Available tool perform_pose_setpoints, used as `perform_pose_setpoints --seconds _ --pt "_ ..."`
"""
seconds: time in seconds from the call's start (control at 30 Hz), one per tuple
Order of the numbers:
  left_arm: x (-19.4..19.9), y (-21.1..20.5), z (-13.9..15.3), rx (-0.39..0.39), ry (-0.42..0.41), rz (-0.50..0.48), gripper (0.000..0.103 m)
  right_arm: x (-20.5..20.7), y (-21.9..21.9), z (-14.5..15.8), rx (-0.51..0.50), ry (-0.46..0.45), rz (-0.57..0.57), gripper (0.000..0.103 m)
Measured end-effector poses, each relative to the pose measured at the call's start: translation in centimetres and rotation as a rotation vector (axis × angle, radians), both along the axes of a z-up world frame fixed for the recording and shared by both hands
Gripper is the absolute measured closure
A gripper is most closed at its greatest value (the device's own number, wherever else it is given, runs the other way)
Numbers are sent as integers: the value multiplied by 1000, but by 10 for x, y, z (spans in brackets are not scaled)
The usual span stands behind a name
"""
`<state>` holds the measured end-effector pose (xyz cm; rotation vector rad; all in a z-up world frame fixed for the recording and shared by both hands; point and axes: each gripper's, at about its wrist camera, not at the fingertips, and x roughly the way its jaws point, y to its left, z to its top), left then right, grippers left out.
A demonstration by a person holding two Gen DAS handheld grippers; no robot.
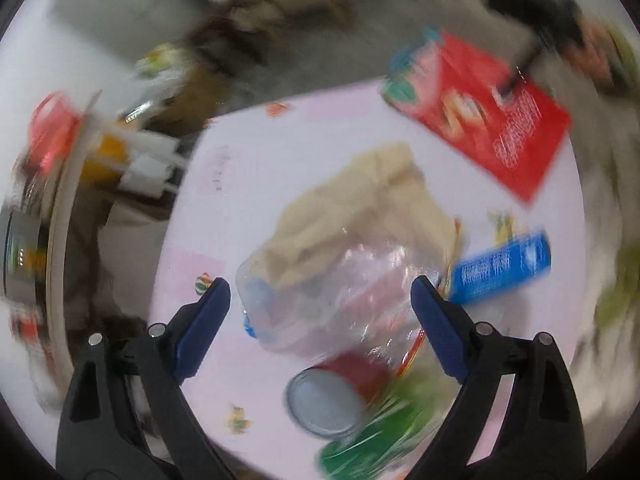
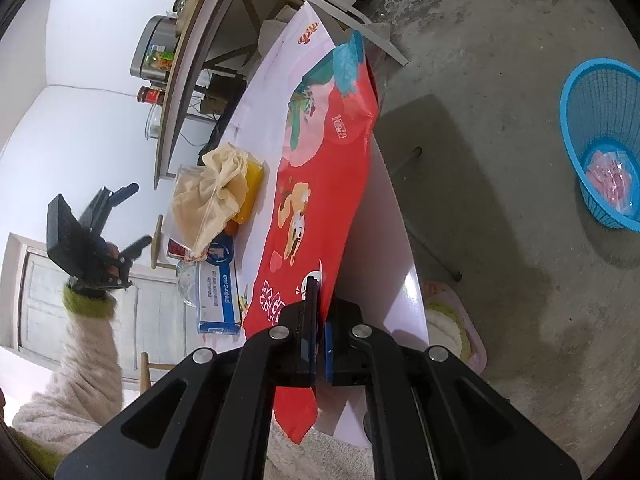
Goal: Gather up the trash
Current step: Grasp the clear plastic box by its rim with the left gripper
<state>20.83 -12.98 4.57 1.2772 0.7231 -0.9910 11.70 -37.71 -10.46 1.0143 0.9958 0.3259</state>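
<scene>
My right gripper [image 2: 319,304] is shut on the near end of a long red snack bag [image 2: 320,200] that lies along the pale pink table [image 2: 272,92]. In the blurred left wrist view the same red snack bag [image 1: 492,120] sits at the far right of the table. My left gripper [image 1: 320,296] hangs open above a trash pile, with nothing pressed between its blue pads. Under it lie a clear plastic wrapper [image 1: 332,300], crumpled beige paper [image 1: 360,208], a red can [image 1: 332,396] on its side, a blue packet [image 1: 504,268] and a green wrapper [image 1: 380,440]. The left gripper [image 2: 140,214] also shows open in the right wrist view.
A blue plastic basket [image 2: 600,140] with pink scraps inside stands on the concrete floor to the right. A wooden shelf table [image 2: 180,92] with jars and a metal pot stands beyond the pink table. A person's fuzzy cream sleeve [image 2: 80,360] reaches in from the left.
</scene>
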Motion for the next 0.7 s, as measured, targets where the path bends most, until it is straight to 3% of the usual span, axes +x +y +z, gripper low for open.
perform_pose_setpoints --seconds 0.27,0.7 --pt "0 -15 -41 347 -15 -326 16 0 -4 1 -11 17 -31 100" --pt "32 -31 -58 431 108 -432 15 -5 -5 -3 14 30 -67 100"
